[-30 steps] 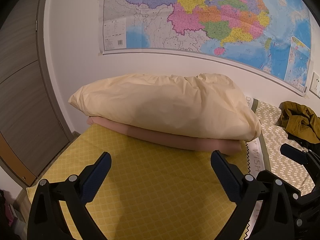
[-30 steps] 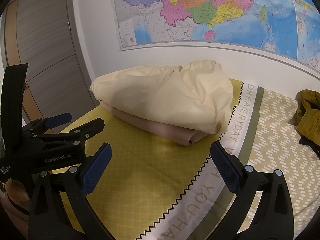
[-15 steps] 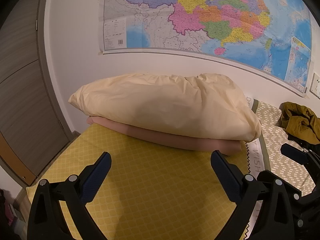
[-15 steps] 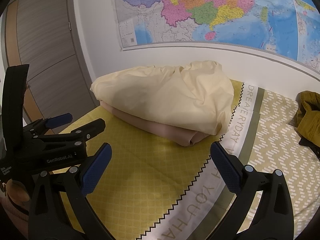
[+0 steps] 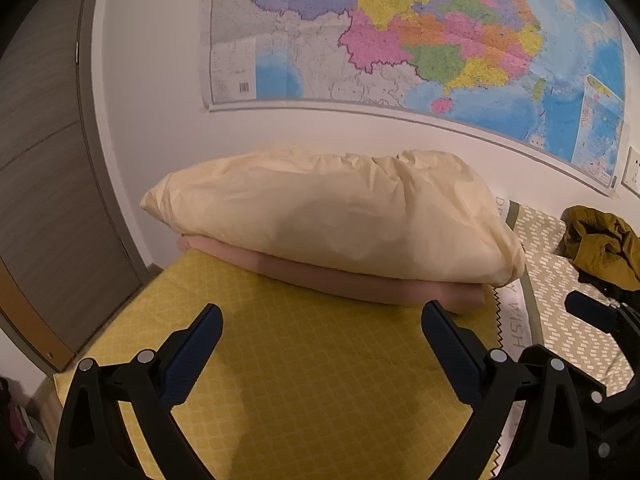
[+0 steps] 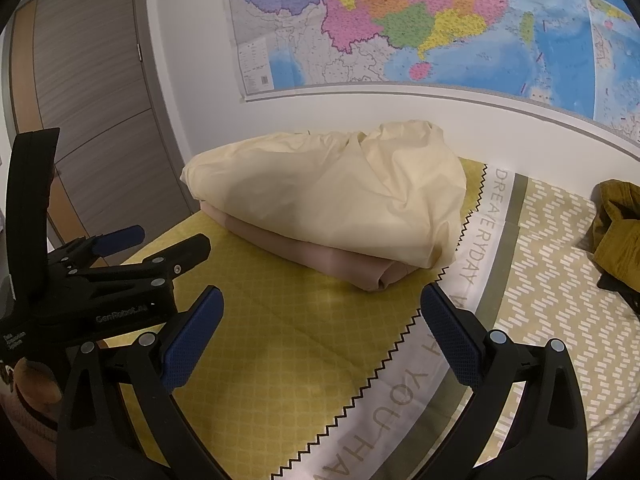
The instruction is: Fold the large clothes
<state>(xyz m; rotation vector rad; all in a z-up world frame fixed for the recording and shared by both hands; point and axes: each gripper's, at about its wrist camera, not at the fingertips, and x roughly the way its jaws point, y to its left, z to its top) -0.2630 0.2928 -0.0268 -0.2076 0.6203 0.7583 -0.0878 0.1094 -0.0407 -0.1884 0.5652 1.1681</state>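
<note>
A folded cream garment (image 5: 332, 220) lies on a folded pink one (image 5: 360, 280) at the far side of the bed, by the wall; both show in the right wrist view too, cream (image 6: 332, 204) on pink (image 6: 340, 264). My left gripper (image 5: 320, 344) is open and empty, hovering over the yellow bedspread (image 5: 304, 380) a short way before the stack. My right gripper (image 6: 320, 328) is open and empty, also short of the stack. The left gripper shows at the left of the right wrist view (image 6: 116, 252).
A crumpled olive-brown garment (image 5: 600, 244) lies on the bed to the right, also in the right wrist view (image 6: 618, 232). A wall map (image 5: 420, 40) hangs behind the stack. A wooden door (image 5: 40, 200) stands at the left.
</note>
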